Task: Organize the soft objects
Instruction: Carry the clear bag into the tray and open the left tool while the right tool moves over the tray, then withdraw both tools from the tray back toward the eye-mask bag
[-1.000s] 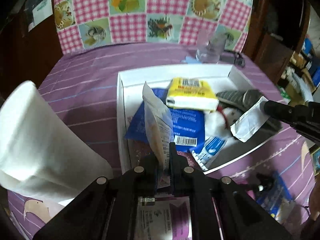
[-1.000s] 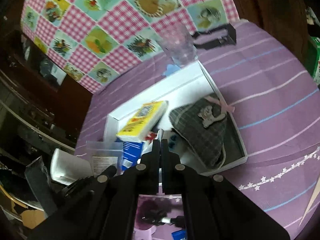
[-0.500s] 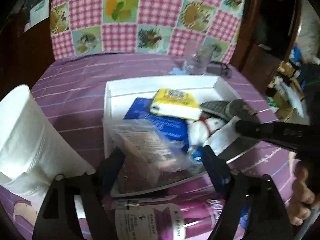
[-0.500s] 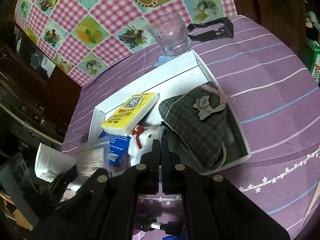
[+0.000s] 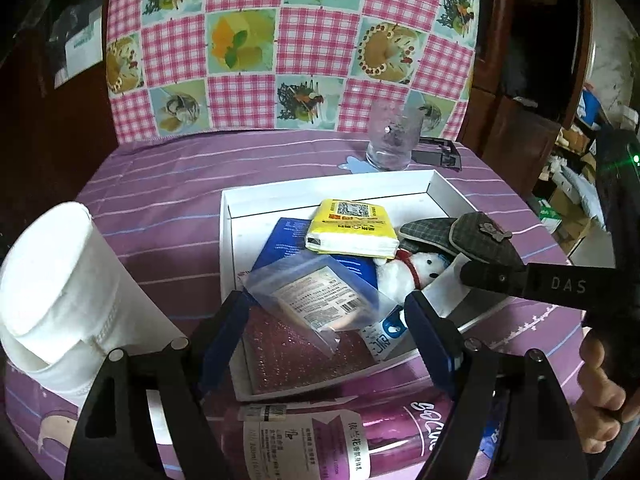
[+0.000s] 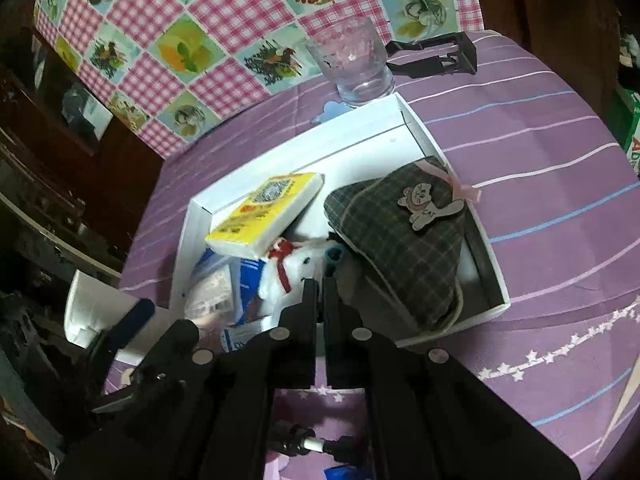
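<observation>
The left tool (image 5: 326, 328) stands released, its blue-padded fingers (image 5: 430, 338) spread wide to either side of a clear zip bag (image 5: 316, 300) that lies free between them on top of the pile in the white box (image 5: 226, 240); this looks like the moment just after a drop, so the placing step for that bag appears done. The right tool (image 6: 319, 286) is clenched, its black jaws nearly together over the near part of the box, just beside the white plush toy (image 6: 294, 270), and I cannot tell whether anything thin is pinched between them. The soft things sit gathered in the box: the crinkly bag with a printed label, a flat blue packet (image 5: 288, 248) under it, a yellow tissue pack (image 5: 352, 228) with squared, squashy edges, the fuzzy toy with its red scarf, and a plaid fabric pouch (image 6: 400, 236) bearing a cat patch, slumped at the right. Next, I judge, the left tool should back away toward the near side and look for what remains outside: a white roll of soft paper (image 5: 56, 288) stands at the left on the purple striped cloth of the desk (image 5: 168, 184), and would want a broad, gentle squeeze. A hard drinking glass (image 5: 390, 140) stands just beyond the far wall and a glossy pink bottle (image 5: 340, 440) lies nearest.
</observation>
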{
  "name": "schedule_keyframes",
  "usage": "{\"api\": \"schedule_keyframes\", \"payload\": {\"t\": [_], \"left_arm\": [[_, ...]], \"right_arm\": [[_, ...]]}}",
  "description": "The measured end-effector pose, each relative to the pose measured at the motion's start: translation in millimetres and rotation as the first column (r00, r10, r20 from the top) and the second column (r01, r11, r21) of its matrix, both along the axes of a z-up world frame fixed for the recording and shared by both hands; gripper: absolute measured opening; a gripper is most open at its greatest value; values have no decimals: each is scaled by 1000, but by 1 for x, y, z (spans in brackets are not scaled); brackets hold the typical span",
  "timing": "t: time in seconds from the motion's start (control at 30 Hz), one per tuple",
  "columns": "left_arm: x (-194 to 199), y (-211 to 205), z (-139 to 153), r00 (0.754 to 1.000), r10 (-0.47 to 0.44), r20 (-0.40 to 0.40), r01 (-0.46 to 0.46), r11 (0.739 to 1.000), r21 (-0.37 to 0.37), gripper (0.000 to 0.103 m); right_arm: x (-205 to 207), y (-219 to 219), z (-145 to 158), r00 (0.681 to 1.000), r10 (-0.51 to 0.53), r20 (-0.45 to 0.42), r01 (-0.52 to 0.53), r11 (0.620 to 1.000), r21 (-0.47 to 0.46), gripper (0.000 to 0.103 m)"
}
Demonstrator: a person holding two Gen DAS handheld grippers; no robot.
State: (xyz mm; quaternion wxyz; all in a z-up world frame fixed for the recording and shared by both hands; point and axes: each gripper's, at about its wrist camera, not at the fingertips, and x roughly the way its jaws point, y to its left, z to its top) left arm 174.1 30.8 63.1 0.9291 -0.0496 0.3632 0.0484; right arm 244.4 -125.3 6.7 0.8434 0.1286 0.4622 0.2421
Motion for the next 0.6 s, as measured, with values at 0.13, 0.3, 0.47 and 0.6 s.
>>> {"api": "schedule_keyframes", "payload": {"t": [0.13, 0.3, 0.47, 0.6], "left_arm": [[0, -1, 2, 1000, 2, 6, -2, 1000, 25, 81], [-2, -1, 5, 1000, 4, 17, -4, 1000, 21, 81], [-4, -3, 8, 1000, -2, 22, 1, 1000, 27, 81], [-6, -5, 12, 1000, -18, 16, 18, 999, 33, 81]], "right_arm": [[-2, 2, 4, 1000, 21, -13, -21, 999, -48, 10], [-1, -8, 7, 999, 1, -47, -3, 999, -39, 49], [-3, -20, 15, 998, -21, -61, 22, 1000, 15, 50], [-8, -17, 22, 999, -32, -40, 30, 998, -58, 50]]}}
